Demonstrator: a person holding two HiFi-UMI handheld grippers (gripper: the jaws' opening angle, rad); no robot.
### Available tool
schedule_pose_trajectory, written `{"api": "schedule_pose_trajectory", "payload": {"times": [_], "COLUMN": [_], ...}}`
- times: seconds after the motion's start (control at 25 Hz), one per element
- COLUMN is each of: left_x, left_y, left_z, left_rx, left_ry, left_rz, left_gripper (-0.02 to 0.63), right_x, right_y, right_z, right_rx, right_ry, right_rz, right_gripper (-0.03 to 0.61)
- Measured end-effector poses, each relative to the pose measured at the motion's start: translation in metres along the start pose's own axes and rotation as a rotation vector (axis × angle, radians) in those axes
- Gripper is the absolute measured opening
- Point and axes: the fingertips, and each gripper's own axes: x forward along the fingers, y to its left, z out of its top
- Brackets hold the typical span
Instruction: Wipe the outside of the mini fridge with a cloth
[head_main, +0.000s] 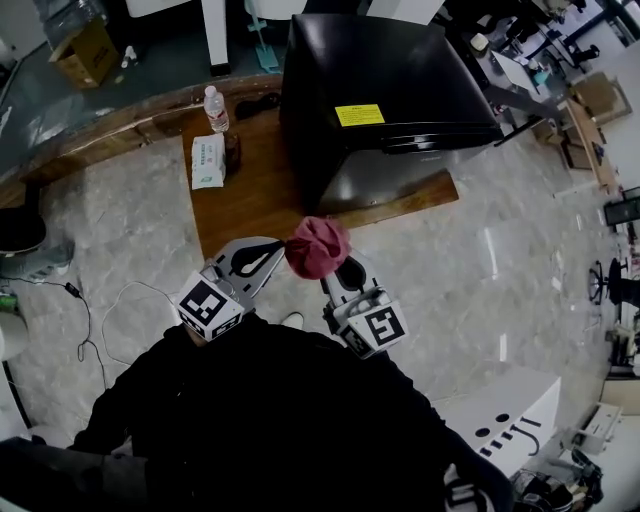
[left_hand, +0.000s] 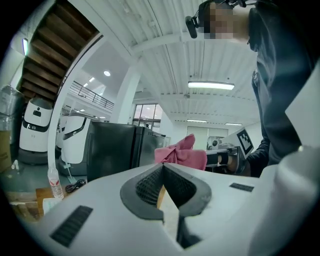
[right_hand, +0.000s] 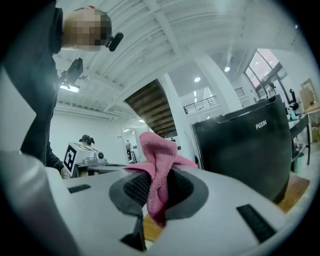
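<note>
Currently the right claw (right_hand: 157, 182) pinches a bunched pink cloth (right_hand: 156, 152) by one fold, the rest standing loose above the pads. The left claw (left_hand: 162, 172) is pressed together on nothing. Both hang in the lower middle of the head view, apart from the mini fridge (head_main: 385, 90), which sits on the wooden bench (head_main: 250, 195) at upper centre. No wiping contact yet.

Risks, as I judge them: the hold on the cloth looks narrow, so dragging it across the glossy black panel could pull it out of the pads. With so little cloth ahead of the tips, the hard claw itself might scrape the fridge. A wide sweep toward the frame's left could knock the water bottle (head_main: 216, 108) standing just beside the fridge.

Only the head view gives the layout: the yellow sticker (head_main: 359, 115) on the fridge top, the bottle, and the tissue pack (head_main: 208, 162) on the bench. Only the right gripper view shows the cloth seated between the pads, plus white lettering on the fridge's dark face. Only the left gripper view confirms the empty shut claw, with the cloth and the other claw beyond it.
</note>
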Motion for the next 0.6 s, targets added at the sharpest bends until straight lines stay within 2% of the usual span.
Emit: {"api": "schedule_pose_trajectory", "payload": {"times": [0.2,0.6], "left_x": [-0.008,-0.02], "left_y": [-0.03,-0.064], "left_z": [0.005,0.006], "left_rx": [0.015,0.032], "left_ry": [-0.022,-0.036], "left_rz": [0.027,0.046], "left_gripper": [0.005,0.005], "right_x": [-0.026,-0.062], "right_y": [0.018,0.034], "right_z": [0.015,0.023], "right_rx": [0.033,-0.002], "right_ry": [-0.043,-0.064], "right_rz": [0.054,0.084], "right_gripper": [0.052,0.052]}}
